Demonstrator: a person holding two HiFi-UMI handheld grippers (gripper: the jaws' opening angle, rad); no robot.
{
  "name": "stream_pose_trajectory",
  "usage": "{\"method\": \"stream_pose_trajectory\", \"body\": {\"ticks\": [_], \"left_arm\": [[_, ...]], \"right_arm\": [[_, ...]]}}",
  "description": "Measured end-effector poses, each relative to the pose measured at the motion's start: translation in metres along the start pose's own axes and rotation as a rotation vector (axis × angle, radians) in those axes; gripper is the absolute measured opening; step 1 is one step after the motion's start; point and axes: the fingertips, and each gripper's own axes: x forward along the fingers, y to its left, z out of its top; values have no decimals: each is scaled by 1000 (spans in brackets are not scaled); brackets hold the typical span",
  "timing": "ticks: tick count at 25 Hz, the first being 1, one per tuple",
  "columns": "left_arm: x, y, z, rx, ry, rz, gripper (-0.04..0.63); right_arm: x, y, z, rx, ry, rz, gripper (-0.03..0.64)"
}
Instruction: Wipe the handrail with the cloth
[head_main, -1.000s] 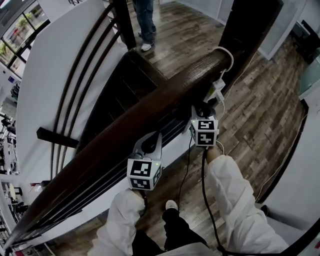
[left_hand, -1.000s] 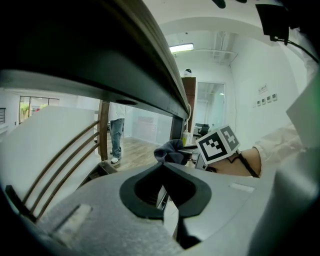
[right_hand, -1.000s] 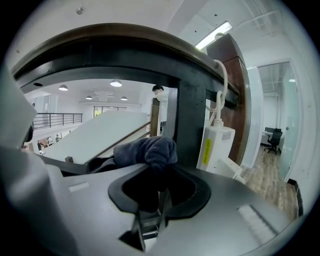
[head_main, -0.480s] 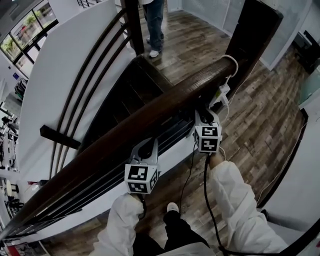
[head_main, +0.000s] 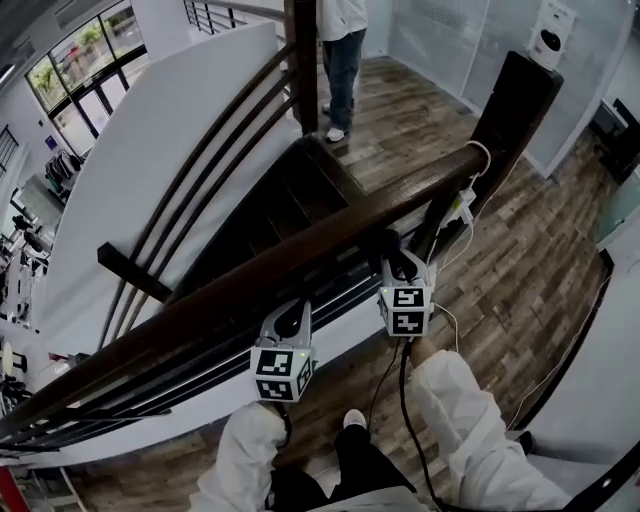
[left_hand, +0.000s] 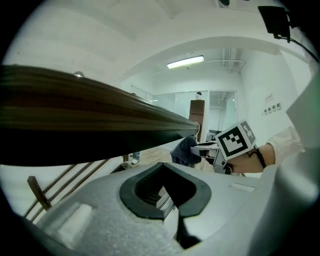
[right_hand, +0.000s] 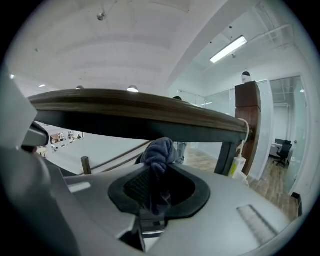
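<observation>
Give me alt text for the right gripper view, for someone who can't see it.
The right gripper, jaws shut on a dark blue cloth, holds it up against the underside of a dark wooden handrail. The rail runs across the picture to a tall post at right.

1. No word, number or brand name can be read in any view.
2. The left cube (head_main: 281, 372), on the left tongs (head_main: 291, 312), carries black-and-white square markers. They are block patterns, not letters.
3. The right cube (head_main: 405, 310), on the right tongs (head_main: 398, 262), bears the same kind of markers. One face also shows in the left gripper view (left_hand: 235, 141).
4. Small wall plates (left_hand: 270, 103) in a row on the white wall are too small to read.
5. A yellow label (right_hand: 235, 167) on the white box hanging by the post is blurred.
6. A white panel (head_main: 550, 30) with a dark round mark shows no legible lettering.
</observation>
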Motion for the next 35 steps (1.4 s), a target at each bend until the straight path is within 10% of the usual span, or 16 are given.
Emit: {"method": "stream_pose_trajectory", "body": {"ticks": [20, 35], "left_arm": [[-346, 223, -83, -178, -47, 484, 0], [-583, 347, -184, -315, -62, 876, 0]], "right_arm": [[-133, 463, 12, -229, -47, 575, 75], [-211, 726, -13, -361, -48, 931, 75]]}}
